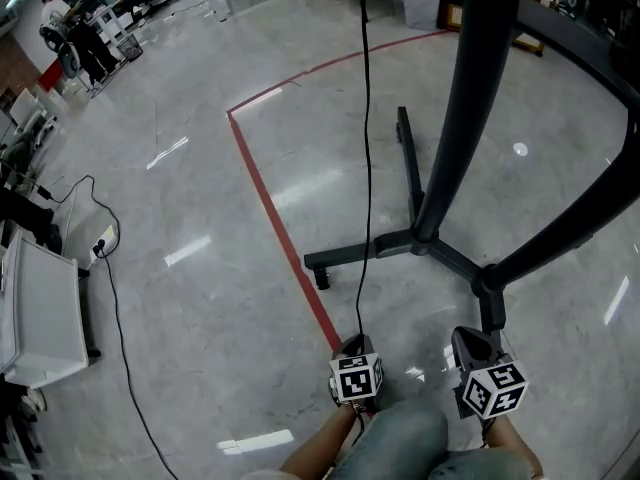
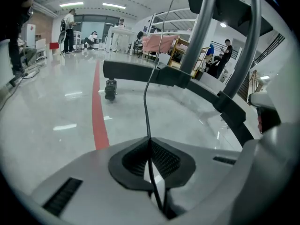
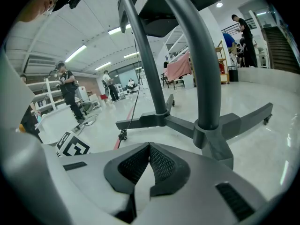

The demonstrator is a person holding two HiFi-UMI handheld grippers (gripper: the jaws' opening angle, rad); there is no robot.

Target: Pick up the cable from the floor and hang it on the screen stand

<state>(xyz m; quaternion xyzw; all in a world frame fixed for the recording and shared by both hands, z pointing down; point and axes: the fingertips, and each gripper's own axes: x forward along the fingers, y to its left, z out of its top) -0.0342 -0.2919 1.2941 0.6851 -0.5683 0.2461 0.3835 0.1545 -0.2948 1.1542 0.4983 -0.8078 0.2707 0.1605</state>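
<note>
You are pinching the cable in your left gripper. In the left gripper view, the left gripper is pressing its jaws together on the thin black cable, which is passing between the pads and trailing back under them. From the jaws the cable is rising clear of the floor and running straight up to the top edge of the head view. It is passing just to the left of the screen stand and crossing over one of its base legs. The left gripper is hovering at the near end of the red line on the floor.

You are holding your right gripper just beside it, over the near leg of the screen stand. In the right gripper view, the right gripper is keeping its jaws pressed together with nothing between them, and they are pointing at the screen stand. The cable is well apart from this gripper.
</note>
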